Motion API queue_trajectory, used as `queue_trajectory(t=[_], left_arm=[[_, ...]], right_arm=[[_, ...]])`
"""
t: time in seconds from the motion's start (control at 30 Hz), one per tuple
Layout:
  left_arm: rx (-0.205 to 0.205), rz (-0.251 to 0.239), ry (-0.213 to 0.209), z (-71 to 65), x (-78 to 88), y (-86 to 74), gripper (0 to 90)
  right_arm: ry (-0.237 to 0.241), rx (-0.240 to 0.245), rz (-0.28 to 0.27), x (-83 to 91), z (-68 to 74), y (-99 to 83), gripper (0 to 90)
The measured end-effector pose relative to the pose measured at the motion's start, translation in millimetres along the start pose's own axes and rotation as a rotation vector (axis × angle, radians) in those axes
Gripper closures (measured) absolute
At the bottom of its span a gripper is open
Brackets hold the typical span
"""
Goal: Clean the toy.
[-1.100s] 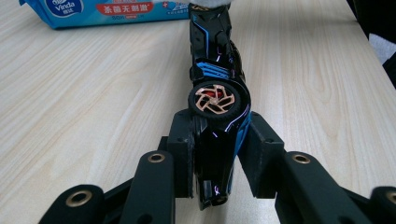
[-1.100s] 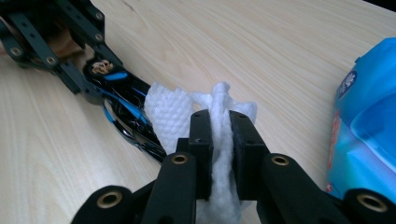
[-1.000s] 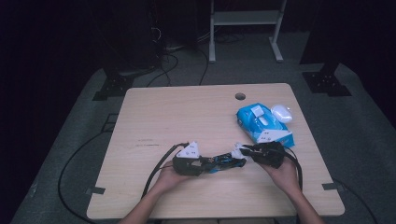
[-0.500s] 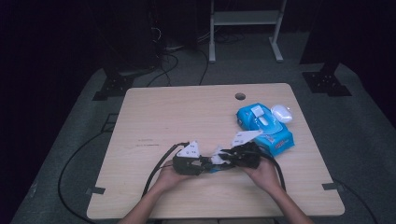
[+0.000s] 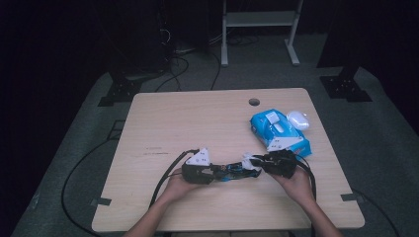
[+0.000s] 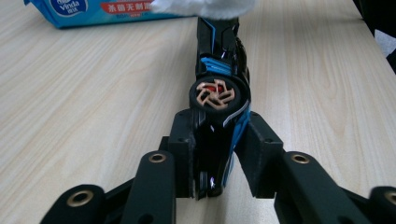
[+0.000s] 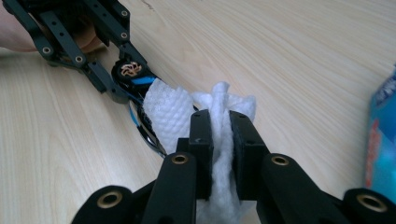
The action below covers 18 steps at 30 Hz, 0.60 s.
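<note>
While the high view looks down on the table (image 5: 163, 123), the left gripper (image 5: 213, 173) and the right gripper (image 5: 257, 164) meet nose to nose near the front edge, each in one of the person's hands. Between them lies a black and blue toy car (image 5: 230, 170), and a white wipe (image 5: 249, 162) sits at its right end. Behind the right gripper rests a blue pack of wipes (image 5: 276, 129), with a white oval object (image 5: 298, 119) just beside it; the pack probably stays near so a fresh sheet is within reach

In the left gripper view, its fingers (image 6: 184, 149) are clamped on the toy car (image 6: 219, 74) at the near end, closed as far as the body lets them. The car stands on its side, one wheel (image 6: 215, 95) facing up, and stretches away toward the wipe (image 6: 201, 7) at its far end. This grip seems meant to steady the car so it cannot slide under rubbing

In the right gripper view, its fingers (image 7: 201, 135) pinch a bunched fold of the wipe (image 7: 170, 112), closed tight on it, while the loose part drapes over the toy car (image 7: 135, 77). Beyond it the left gripper holds the other end. I judge that the wipe is held bunched to give a firm pad for cleaning the car's body
</note>
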<state>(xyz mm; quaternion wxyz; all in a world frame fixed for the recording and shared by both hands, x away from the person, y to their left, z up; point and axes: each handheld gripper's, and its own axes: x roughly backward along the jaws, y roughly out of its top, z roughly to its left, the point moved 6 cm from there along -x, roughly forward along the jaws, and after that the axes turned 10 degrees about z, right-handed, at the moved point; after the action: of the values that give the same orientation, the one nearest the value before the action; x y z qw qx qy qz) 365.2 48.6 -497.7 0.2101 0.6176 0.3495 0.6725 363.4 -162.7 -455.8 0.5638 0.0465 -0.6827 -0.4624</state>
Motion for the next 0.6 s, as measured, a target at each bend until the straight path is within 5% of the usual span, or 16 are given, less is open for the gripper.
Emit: queue_trajectory(t=[0.2, 0.4, 0.5, 0.6], left_arm=[[-0.001, 0.010, 0.000, 0.3, 0.5, 0.3, 68.5], [-0.002, 0.005, -0.003, 6.6, 1.5, -0.4, 68.4], [-0.007, 0.004, -0.003, 8.6, 2.5, -1.4, 68.3], [-0.013, 0.006, 0.004, 8.7, 3.3, -1.7, 68.5]], right_arm=[[-0.025, 0.032, 0.022, 0.2, 2.7, 1.8, 79.9], [0.036, 0.049, 0.015, -24.0, 17.5, 23.1, 79.8], [0.027, 0.086, 0.019, -31.0, 24.7, 30.0, 79.8], [-0.012, 0.079, 0.023, -22.5, 15.9, 22.8, 79.8]])
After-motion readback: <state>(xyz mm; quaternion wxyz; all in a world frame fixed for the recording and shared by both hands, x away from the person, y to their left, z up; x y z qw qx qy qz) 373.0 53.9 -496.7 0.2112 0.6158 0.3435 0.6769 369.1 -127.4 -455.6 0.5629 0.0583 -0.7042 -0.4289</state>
